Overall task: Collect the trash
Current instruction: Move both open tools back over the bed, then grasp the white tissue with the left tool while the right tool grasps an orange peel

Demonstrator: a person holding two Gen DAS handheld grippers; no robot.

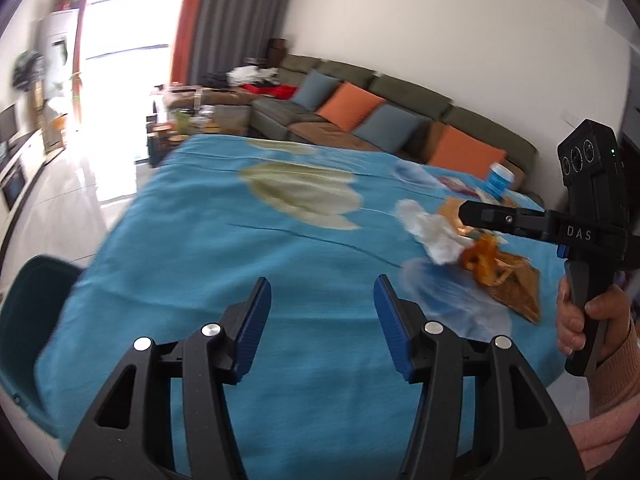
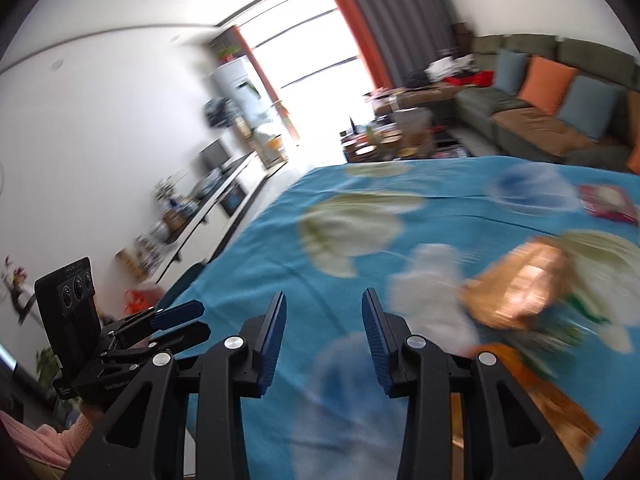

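The left tool [image 1: 322, 316] was held wide open above the blue cloth of the table [image 1: 240, 264], with nothing between its pads. The right tool [image 2: 324, 334] was likewise spread apart and empty, raised over the same cloth. The trash was gathered at the right side of the table: a crumpled white tissue [image 1: 430, 232], orange peel [image 1: 482, 260] just beside it, and a brown wrapper [image 1: 518, 284] under the peel. A blue-and-white cup [image 1: 498, 179] was seen farther off. A dark teal bin [image 1: 28, 320] was seen at the table's near left edge.

wrist views, low over shared tablecloth [image 1: 224, 248]
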